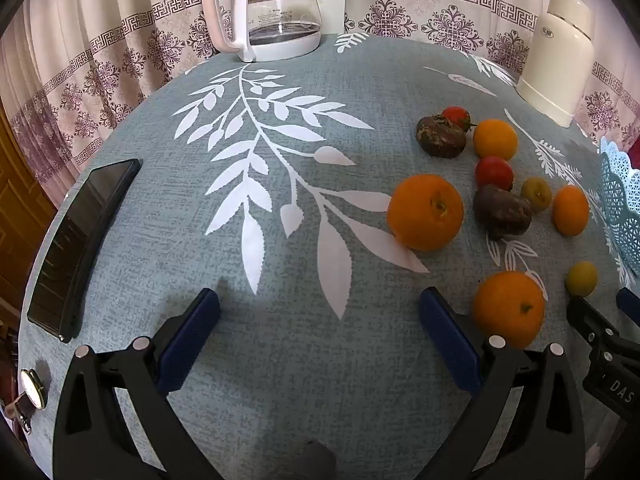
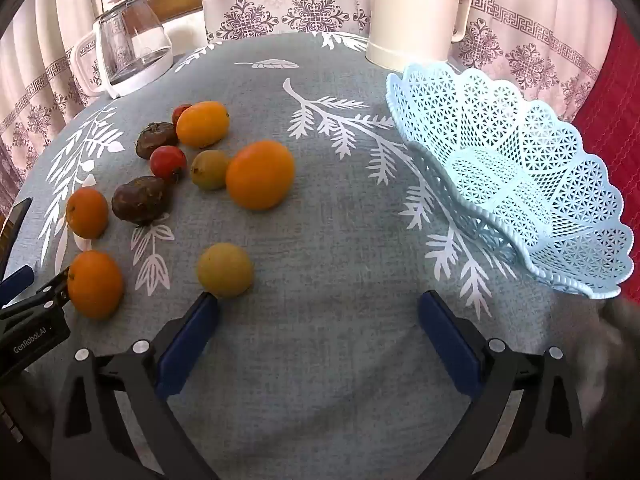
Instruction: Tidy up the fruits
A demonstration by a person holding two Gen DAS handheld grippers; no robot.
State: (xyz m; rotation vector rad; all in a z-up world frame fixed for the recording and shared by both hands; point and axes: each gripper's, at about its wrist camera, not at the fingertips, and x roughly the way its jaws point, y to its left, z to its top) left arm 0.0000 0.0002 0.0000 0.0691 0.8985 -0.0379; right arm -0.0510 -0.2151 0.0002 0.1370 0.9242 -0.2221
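— Orange, red, brown and yellow-green fruits [image 2: 259,174] scattered loose on the desk [image 2: 320,240], left of the pale-blue lattice basket [image 2: 520,184].
— Fingers?
— Spread wide on left gripper [image 1: 320,304] and right gripper [image 2: 318,304], gripping nothing.

Both fisheye views are bright and evenly lit, with soft daylight filtering through the curtains [image 1: 100,64] behind the desk [image 1: 280,360]. Shadows are faint and short: a soft one lies just beyond the left fingers [image 1: 208,308], and the oranges [image 2: 260,174] cast only thin dark rims at their bases. The glass kettle [image 1: 280,8] shows small highlights, and the phone screen [image 1: 80,240] a dull sheen. Focus is sharp across the centre. Barrel distortion bows the desk edge and curtain pattern, and black vignetting fills all 4 corners.
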